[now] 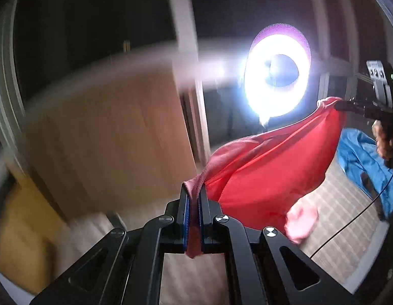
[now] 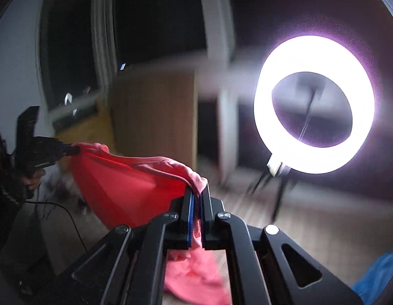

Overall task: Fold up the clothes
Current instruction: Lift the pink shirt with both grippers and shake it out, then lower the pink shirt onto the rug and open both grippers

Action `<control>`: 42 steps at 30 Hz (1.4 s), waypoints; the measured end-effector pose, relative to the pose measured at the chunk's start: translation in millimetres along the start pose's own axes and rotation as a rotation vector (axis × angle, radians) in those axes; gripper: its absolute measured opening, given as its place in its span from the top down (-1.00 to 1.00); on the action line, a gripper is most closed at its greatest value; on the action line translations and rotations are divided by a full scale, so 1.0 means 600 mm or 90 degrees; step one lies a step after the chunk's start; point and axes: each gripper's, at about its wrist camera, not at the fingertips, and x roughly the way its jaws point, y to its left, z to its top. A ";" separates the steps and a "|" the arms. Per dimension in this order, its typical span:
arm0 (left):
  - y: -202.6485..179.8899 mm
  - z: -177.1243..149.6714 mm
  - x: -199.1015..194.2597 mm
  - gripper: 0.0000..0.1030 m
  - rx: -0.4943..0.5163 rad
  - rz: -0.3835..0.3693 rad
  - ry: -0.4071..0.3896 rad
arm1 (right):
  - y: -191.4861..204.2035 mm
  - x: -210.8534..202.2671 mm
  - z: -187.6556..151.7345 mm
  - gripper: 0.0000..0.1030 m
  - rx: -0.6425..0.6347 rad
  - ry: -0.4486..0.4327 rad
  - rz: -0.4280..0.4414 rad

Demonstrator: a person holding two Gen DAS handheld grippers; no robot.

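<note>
A red-pink garment (image 1: 270,167) hangs in the air, stretched between my two grippers. My left gripper (image 1: 194,190) is shut on one edge of it, with cloth pinched between the blue pads. My right gripper (image 2: 197,193) is shut on the opposite edge of the garment (image 2: 125,190). In the left wrist view the right gripper (image 1: 341,106) shows at the far right holding the cloth. In the right wrist view the left gripper (image 2: 72,150) shows at the left holding it. The rest of the garment sags below.
A bright ring light (image 1: 277,76) on a stand faces me; it also shows in the right wrist view (image 2: 313,104). A blue garment (image 1: 366,162) lies on the checked surface (image 1: 331,216). A wooden cabinet (image 1: 115,139) and dark windows stand behind. A black cable (image 1: 354,221) hangs at the right.
</note>
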 end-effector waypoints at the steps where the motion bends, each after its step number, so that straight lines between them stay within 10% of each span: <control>1: -0.005 0.030 -0.032 0.91 0.019 0.011 -0.031 | 0.008 -0.032 0.027 0.93 -0.007 -0.027 -0.015; 7: -0.040 0.145 -0.216 0.91 0.117 0.057 -0.179 | 0.067 -0.205 0.125 0.93 -0.065 -0.150 -0.100; 16: -0.064 0.167 -0.339 0.91 0.160 0.072 -0.250 | 0.133 -0.336 0.136 0.93 -0.107 -0.225 -0.161; 27: -0.079 0.135 -0.404 0.90 0.184 0.080 -0.266 | 0.156 -0.379 0.100 0.93 -0.097 -0.238 -0.110; 42: -0.011 0.067 0.287 0.83 0.132 0.085 0.107 | 0.009 0.119 -0.026 0.93 -0.132 0.051 -0.298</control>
